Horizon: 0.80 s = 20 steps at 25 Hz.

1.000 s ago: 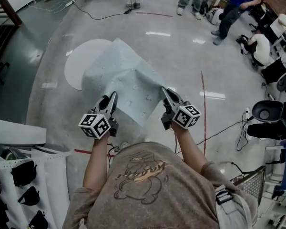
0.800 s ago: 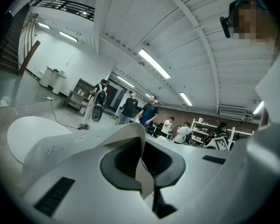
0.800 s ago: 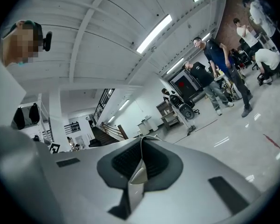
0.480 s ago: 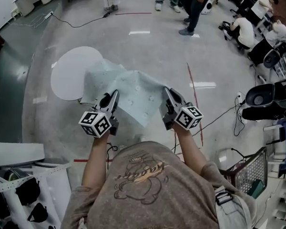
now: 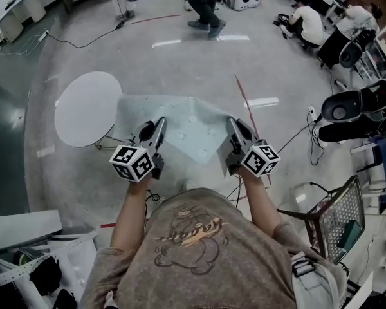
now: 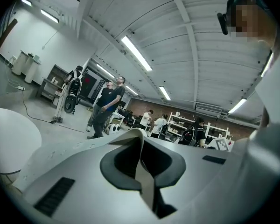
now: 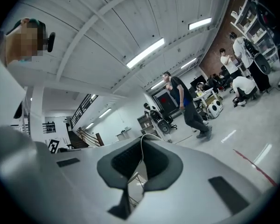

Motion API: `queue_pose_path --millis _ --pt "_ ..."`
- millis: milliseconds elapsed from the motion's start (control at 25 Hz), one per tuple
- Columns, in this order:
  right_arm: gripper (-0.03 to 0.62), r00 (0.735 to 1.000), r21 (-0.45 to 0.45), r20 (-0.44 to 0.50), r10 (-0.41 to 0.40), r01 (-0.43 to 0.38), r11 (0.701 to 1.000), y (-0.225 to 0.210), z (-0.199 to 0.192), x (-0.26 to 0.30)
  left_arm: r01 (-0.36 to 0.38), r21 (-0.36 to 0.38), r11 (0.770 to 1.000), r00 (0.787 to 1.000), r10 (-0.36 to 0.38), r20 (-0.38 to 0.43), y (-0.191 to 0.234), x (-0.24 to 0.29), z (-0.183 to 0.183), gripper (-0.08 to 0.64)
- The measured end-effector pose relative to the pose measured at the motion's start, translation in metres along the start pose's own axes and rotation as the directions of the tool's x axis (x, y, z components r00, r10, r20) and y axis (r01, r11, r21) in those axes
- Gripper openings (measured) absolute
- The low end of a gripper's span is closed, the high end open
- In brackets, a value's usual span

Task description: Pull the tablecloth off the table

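The pale blue-grey fabric tablecloth [image 5: 183, 124] hung spread between your two grippers. Its near edge was pinched at both ends, and the rest sloped away from you toward the floor.

The left gripper [image 5: 159, 122] was closed tight on the left end of that edge. In the left gripper view, a fold of the tablecloth stood clamped between the dark jaw pads [image 6: 119, 162]. The right gripper [image 5: 234, 122] was closed just as tight on the right end. In the right gripper view, a thin edge of the tablecloth rose from between its jaws. Both grippers pointed level and away from your body, side by side and well apart.

The round white table [image 5: 83, 108] stood ahead of the left gripper and to its left, with its top white and uncovered. The far left corner of the tablecloth lay just beside the table's rim; whether the two touched could not be determined.

The grey concrete floor [image 5: 180, 63] carried a red line [image 5: 243, 95] running ahead of the right gripper. A person in dark clothes [image 5: 202, 5] walked far ahead of both grippers. A wire basket [image 5: 341, 227] stood to the right of the right gripper and behind it.
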State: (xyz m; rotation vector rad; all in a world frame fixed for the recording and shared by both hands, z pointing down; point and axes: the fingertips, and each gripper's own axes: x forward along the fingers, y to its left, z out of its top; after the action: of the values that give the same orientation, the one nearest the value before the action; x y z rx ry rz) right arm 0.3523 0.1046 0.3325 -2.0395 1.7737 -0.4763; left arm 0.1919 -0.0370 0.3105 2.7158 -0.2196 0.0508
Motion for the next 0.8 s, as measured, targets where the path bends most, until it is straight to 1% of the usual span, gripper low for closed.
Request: queue_pose_path --millis 200,480,640,720,800 --pt "0.008 0.999 -0.015 0.027 -0.018 0.018 1.000 -0.007 0.016 -0.012 0.026 0.000 1.000 1.000 -0.026 -0.006 -0.014 0.012 0.003 0.020" --pt "0.008 0.998 -0.073 0.054 0.020 -0.016 0.997 0.002 0.044 -0.009 0.020 -0.008 1.000 0.999 -0.020 0.025 -0.023 0.015 0.021 0.020" --pt "0.008 0.997 -0.119 0.063 0.055 -0.047 0.992 0.014 0.062 -0.001 0.020 0.015 1.000 0.999 -0.020 0.046 -0.028 0.011 0.039 0.020" --pt "0.008 0.996 -0.131 0.061 0.071 -0.062 0.989 0.019 0.066 0.005 0.015 0.026 1.000 0.999 -0.016 0.049 -0.028 0.009 0.044 0.020" --pt "0.008 0.996 -0.138 0.052 0.077 -0.069 0.988 0.021 0.065 0.009 0.004 0.021 1.000 0.999 -0.005 0.047 -0.026 0.007 0.042 0.020"
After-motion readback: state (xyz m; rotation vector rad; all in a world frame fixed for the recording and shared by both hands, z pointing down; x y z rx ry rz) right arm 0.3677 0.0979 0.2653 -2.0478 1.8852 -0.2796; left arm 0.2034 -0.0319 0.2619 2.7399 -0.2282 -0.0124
